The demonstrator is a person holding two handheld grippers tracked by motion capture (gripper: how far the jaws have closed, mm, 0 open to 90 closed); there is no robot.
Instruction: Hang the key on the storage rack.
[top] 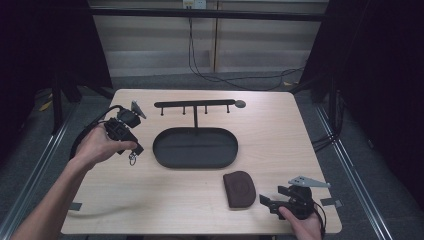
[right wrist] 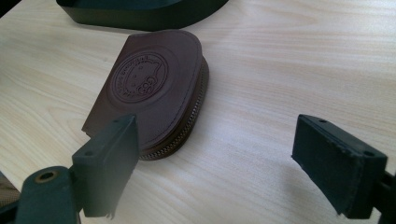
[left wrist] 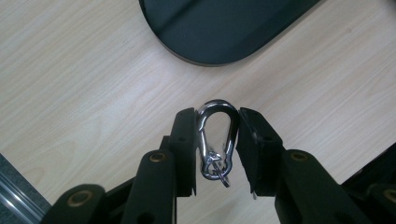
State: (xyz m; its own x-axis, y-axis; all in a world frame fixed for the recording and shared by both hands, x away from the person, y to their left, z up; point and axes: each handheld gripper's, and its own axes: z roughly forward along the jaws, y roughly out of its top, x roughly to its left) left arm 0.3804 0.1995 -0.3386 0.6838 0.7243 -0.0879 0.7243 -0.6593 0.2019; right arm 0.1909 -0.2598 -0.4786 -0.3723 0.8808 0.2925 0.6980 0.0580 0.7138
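A silver carabiner clip (left wrist: 203, 140) with a small ring at its lower end sits between the jaws of my left gripper (left wrist: 217, 121), which is shut on it just above the wooden table. In the high view the left gripper (top: 134, 150) is at the table's left, beside the black oval tray (top: 162, 150), and the clip (top: 132, 159) dangles below it. A brown zipped leather pouch (right wrist: 149, 84) with an embossed round emblem lies flat on the table. My right gripper (right wrist: 219, 140) stands open just short of it. The right gripper (top: 265, 201) is near the front right, next to the pouch (top: 239, 188).
A black hook rack (top: 195, 104) on a post rises from the back of the tray, with several small pegs hanging from its bar. The tray's edge (left wrist: 224, 28) lies just ahead of the left gripper. Cables trail on the floor behind the table (top: 280, 130).
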